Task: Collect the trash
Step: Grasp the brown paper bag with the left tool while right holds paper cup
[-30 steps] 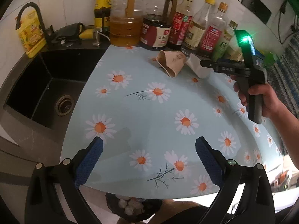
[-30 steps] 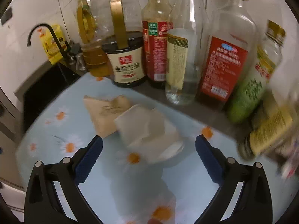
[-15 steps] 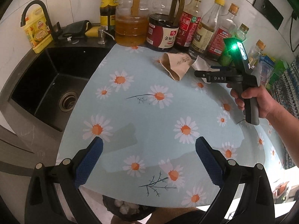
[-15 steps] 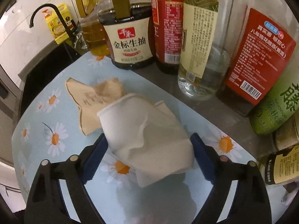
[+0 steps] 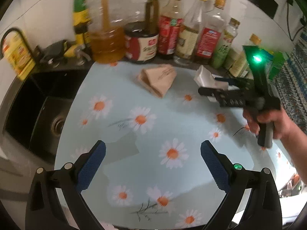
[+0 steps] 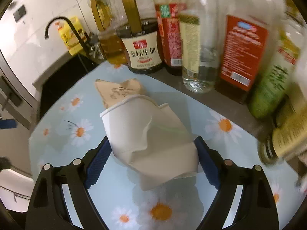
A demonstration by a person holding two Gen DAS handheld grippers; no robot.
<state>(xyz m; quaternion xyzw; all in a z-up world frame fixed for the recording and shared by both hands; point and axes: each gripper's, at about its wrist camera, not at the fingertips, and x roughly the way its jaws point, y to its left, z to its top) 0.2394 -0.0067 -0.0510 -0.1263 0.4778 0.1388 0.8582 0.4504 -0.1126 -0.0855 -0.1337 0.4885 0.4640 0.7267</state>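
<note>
A crushed white paper cup point(image 6: 149, 134) sits between the blue pads of my right gripper point(image 6: 153, 161), which is shut on it and holds it just above the daisy tablecloth point(image 6: 63, 132). The cup point(image 5: 206, 76) and right gripper point(image 5: 214, 88) also show in the left wrist view at the right. A crumpled brown paper bag point(image 5: 159, 78) lies on the cloth beyond it, also seen in the right wrist view point(image 6: 119, 92). My left gripper point(image 5: 152, 163) is open and empty over the near part of the table.
A row of oil and sauce bottles point(image 5: 142, 44) stands along the back wall, close behind the cup point(image 6: 199, 44). A black sink point(image 5: 38, 111) with a faucet point(image 5: 11, 36) lies to the left. A trash bin shows below the table's front edge point(image 5: 107, 226).
My right gripper has closed on the white cup and lifted it slightly. The left gripper has moved forward over the table, staying open.
</note>
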